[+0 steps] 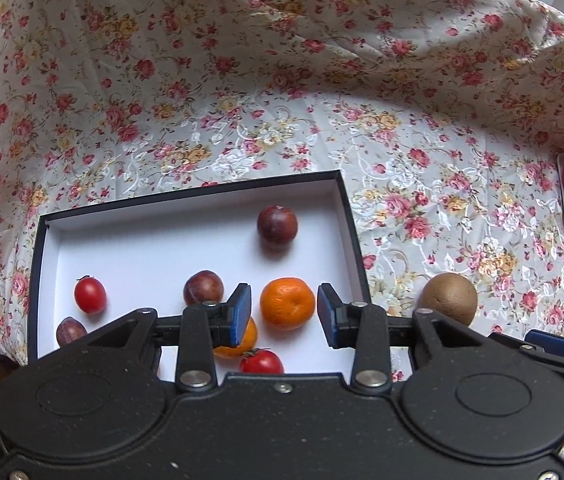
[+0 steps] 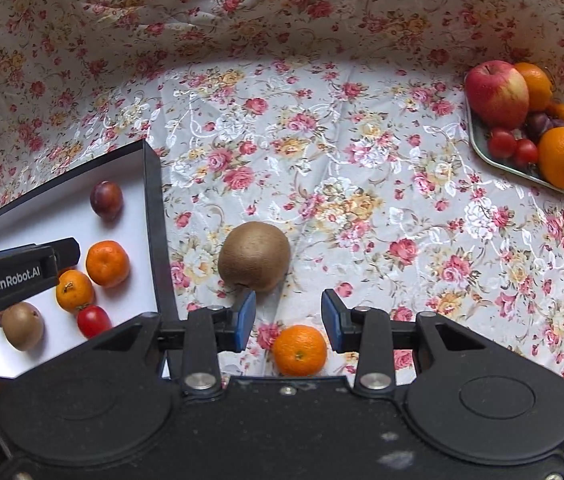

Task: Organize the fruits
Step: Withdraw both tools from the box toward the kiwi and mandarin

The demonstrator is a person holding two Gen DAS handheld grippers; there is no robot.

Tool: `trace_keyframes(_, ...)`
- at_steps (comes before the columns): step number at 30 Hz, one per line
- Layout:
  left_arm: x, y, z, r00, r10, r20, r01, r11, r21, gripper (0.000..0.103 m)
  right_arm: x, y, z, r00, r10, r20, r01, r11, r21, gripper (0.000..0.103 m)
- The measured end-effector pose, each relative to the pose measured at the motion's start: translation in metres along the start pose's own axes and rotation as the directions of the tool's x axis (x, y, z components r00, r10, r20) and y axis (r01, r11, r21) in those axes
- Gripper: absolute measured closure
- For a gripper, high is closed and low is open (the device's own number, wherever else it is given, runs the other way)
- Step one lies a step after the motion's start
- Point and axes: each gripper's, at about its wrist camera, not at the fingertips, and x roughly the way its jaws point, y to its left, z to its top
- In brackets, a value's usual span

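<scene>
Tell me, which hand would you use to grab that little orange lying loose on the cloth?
The right. Its tongs hang open almost directly over the mandarin on the tablecloth, beside the kiwi. The left tongs are over the box, above a mandarin already inside.

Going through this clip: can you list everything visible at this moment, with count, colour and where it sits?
box: 1, dark outside and white inside, on the left of the table
plums: 3 seen in the box, dark red-purple
mandarins: 2 in the box, orange
cherry tomatoes: 2 in the box, red
kiwi in box: 1, brown, near corner
loose kiwi: 1, brown, on the cloth just right of the box
loose mandarin: 1, orange, on the cloth between the right gripper's fingers
plate: 1, pale green, far right; holds a red apple, oranges, tomatoes and plums, partly hidden
tablecloth: 1, floral
left gripper: open, over the box
right gripper: open, over the cloth
</scene>
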Motion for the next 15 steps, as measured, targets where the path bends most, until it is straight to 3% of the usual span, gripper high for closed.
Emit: trace_keyframes(15,0.017,-0.062,-0.005,0.995,-0.071,-0.076,0.075,0.996,0.048,0.055,-0.008,-0.056,-0.016,0.999,-0.005,-0.044,0.006,1.0,0.029,0.064)
